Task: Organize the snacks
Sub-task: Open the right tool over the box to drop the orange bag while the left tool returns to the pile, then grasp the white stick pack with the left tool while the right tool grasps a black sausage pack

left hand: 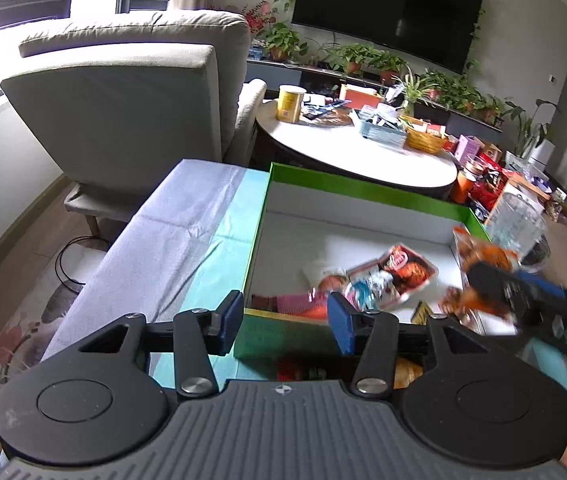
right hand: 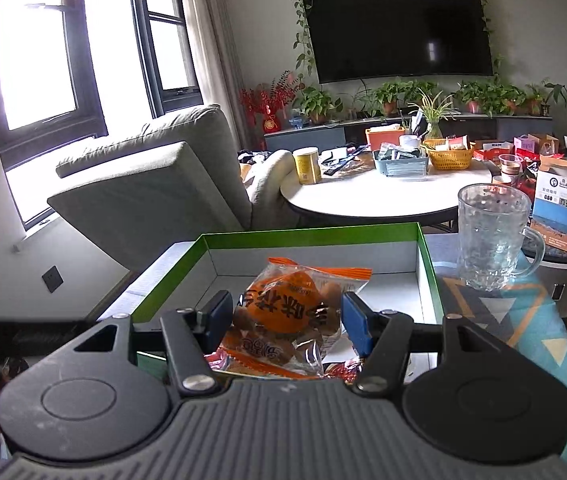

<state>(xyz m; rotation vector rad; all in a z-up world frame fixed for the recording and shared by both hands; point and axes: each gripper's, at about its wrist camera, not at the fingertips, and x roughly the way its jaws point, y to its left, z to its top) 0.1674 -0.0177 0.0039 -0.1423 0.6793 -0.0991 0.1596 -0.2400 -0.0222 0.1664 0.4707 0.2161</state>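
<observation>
The orange snack packet [right hand: 295, 320] sits clamped between the pads of the right gripper [right hand: 287, 324], lower centre of frame, over the green-rimmed box [right hand: 427, 256]. About four packets [left hand: 387, 276] already lie inside (blur hampers counting), so sorting seems partly done. The left gripper [left hand: 285, 320] gapes empty over the near rim. One glass mug [right hand: 491, 236] stands right.

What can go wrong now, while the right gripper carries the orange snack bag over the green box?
1. The right gripper holds the orange snack bag by its soft film sides; it may slip and land outside the green box.
2. The glass mug stands just beyond the box's right wall; a sideways swing might knock it over.
3. The left gripper, open and empty, hovers at the box's near edge, close to the right one; they might collide.
</observation>
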